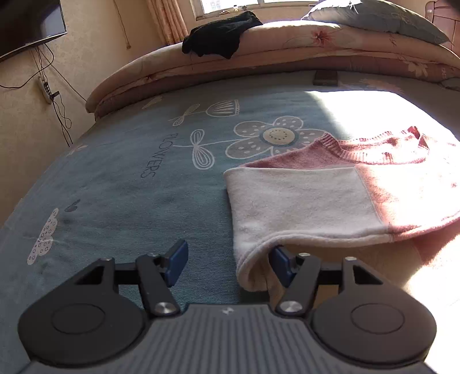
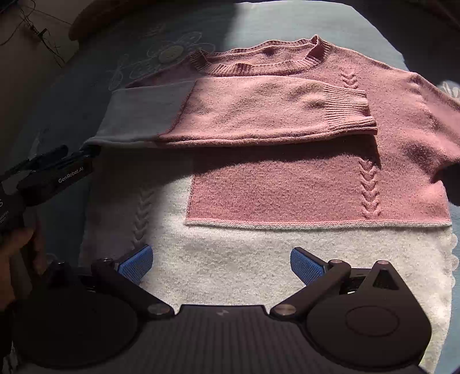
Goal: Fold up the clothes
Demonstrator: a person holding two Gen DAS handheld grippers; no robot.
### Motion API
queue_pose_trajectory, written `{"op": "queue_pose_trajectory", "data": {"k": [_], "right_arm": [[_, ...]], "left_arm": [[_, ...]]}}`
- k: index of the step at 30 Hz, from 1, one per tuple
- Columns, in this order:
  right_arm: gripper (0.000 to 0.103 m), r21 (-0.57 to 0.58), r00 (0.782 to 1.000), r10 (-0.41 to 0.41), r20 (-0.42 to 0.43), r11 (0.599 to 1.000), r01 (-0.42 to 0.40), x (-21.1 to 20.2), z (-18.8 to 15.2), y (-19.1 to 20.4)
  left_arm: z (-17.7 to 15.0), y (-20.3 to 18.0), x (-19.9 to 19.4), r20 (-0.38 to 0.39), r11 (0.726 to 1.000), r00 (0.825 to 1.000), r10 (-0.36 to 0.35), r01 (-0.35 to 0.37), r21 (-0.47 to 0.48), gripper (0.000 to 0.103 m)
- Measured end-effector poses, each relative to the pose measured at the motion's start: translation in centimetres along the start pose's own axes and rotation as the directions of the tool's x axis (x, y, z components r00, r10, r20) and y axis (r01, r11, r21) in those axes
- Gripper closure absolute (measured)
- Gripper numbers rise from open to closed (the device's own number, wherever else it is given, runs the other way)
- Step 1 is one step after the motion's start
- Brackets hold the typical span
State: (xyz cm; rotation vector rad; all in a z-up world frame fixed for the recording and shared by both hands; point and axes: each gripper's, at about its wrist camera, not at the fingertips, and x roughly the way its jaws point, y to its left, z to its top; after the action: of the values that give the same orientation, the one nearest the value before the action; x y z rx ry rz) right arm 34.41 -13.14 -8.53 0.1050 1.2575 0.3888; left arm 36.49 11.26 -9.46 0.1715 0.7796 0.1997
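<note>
Lying under right claw [image 2: 221,266] (open) — sweater [image 2: 287,172]

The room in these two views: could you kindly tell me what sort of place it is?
Most likely a home bedroom: the sweater lies on a bed with a flowered sheet, a rolled quilt and pillow beyond, beneath a curtained window.

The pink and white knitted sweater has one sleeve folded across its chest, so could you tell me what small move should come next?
Probably the right gripper, open above the white hem, should reach for the unfolded sleeve and fold it inward. The pink and white knitted sweater has only its other sleeve across the chest.
</note>
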Motion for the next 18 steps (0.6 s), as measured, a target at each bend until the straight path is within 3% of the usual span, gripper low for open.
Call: {"op": "queue_pose_trajectory", "data": {"k": [2, 5, 8, 15, 18], "right_arm": [[0.0, 0.002, 1.0, -0.003, -0.003, 1.0, 0.003, 0.2, -0.1, 0.2], [0.0, 0.008, 1.0, -0.004, 0.0, 1.0, 0.004, 0.0, -0.2, 0.4], [0.0, 0.012, 1.0, -0.011, 0.011, 1.0, 0.011, -0.3, -0.2, 0.1], [0.0, 0.03, 0.997, -0.01, 0.07, 1.0, 0.008, -1.3, 1.0, -1.2], [0.002, 0.055, 0.994, 0.001, 0.11, 0.998, -0.007, -1.7, 2.5, -2.2]], "left_arm": [[-0.5, -0.1, 0.3, -0.003, 0.998, 1.0, 0.01, -0.01, 0.054, 0.037], [-2.1, -0.8, 0.5, 0.042, 0.973, 0.999, 0.034, -0.043, 0.225, 0.036], [-3.0, -0.6, 0.8, 0.086, 0.952, 0.996, 0.019, -0.044, 0.302, 0.028], [-1.6, 0.7, 0.1, -0.028, 0.99, 0.998, -0.05, 0.053, 0.128, 0.028], [-2.2, 1.2, 0.8, -0.077, 0.998, 0.996, -0.046, 0.05, 0.042, 0.027]]}}
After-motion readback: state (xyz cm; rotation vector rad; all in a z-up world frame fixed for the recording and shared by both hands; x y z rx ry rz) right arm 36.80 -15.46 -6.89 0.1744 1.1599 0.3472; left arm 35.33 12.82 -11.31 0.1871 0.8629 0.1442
